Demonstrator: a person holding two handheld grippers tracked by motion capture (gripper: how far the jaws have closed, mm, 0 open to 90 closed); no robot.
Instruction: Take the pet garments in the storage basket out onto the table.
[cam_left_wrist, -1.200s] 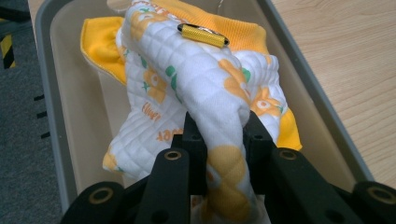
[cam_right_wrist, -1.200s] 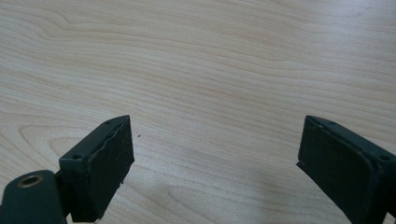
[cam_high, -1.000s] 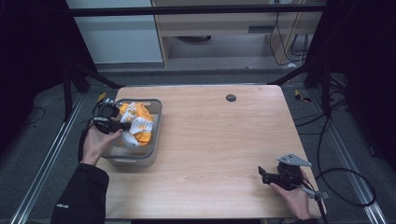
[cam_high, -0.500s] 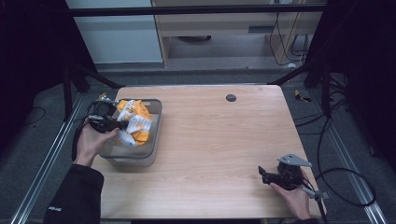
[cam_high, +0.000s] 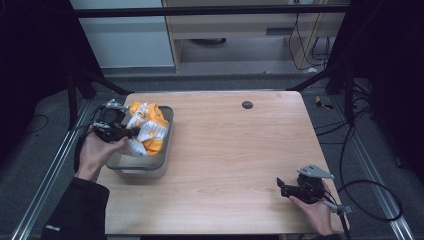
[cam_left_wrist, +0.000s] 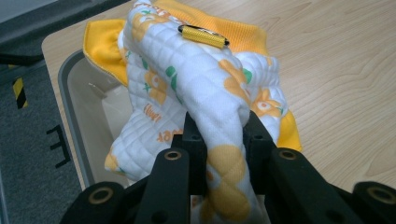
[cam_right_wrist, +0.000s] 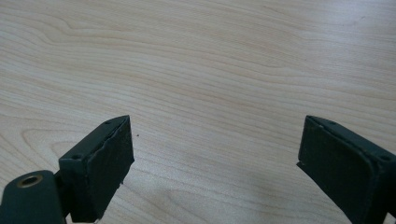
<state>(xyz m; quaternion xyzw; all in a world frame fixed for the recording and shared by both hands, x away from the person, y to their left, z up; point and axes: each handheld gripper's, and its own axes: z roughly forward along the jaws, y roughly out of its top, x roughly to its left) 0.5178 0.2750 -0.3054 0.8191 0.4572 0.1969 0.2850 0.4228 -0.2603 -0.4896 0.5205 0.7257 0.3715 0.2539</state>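
Left tool (cam_left_wrist: 219, 140) clamped, right tool (cam_right_wrist: 212, 163) agape

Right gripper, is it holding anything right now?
No, the right gripper is open, its jaws spread wide apart with nothing but bare wooden table between them.

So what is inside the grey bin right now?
The grey bin holds a quilted white-and-orange cloth, which the left hand-held gripper has pinched. A small yellow cylinder lies on top of the cloth. Anything beneath the cloth is covered.
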